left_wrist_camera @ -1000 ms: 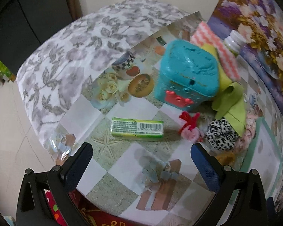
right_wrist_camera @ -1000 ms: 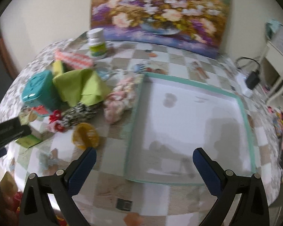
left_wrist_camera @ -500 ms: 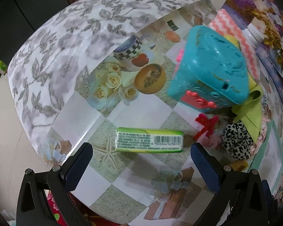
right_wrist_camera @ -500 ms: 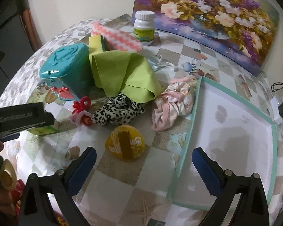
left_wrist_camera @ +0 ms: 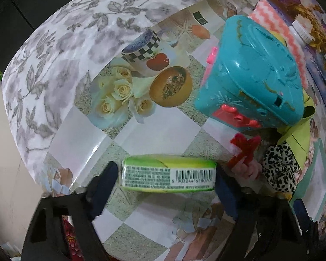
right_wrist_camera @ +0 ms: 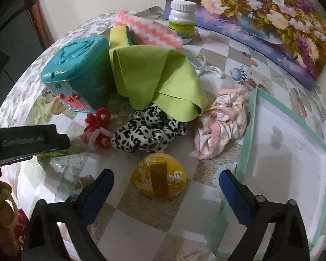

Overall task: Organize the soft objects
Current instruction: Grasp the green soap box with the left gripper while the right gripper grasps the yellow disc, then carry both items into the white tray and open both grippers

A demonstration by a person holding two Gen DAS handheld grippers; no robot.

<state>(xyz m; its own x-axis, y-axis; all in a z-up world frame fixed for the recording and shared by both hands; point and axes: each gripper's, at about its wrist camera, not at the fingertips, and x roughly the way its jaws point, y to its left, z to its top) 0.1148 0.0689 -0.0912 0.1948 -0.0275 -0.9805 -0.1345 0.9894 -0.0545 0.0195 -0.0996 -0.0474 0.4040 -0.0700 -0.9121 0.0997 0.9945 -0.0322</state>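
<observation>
My left gripper [left_wrist_camera: 166, 181] stands around a green tissue pack [left_wrist_camera: 168, 173] on the table, its blue fingers at both ends of the pack; I cannot tell whether they press on it. My right gripper [right_wrist_camera: 166, 187] is open and empty, with a yellow round sponge [right_wrist_camera: 158, 181] between its fingers. Beyond it lie a leopard scrunchie [right_wrist_camera: 147, 136], a red and pink hair tie [right_wrist_camera: 96, 130], a green cloth [right_wrist_camera: 156, 80], a pink floral cloth [right_wrist_camera: 221, 126] and a pink striped cloth [right_wrist_camera: 147, 29]. The left gripper's body [right_wrist_camera: 26, 142] shows at the left.
A teal toy box [right_wrist_camera: 76, 74] stands at the left, also in the left wrist view [left_wrist_camera: 252, 74]. A white bottle [right_wrist_camera: 182, 20] stands at the back by a flower painting [right_wrist_camera: 260, 15]. A white tray with a teal rim [right_wrist_camera: 247, 128] lies at the right. The table edge is near.
My left gripper has come down onto the tissue pack and its fingers have narrowed to the pack's ends. My right gripper has swung left from the tray towards the yellow sponge.
</observation>
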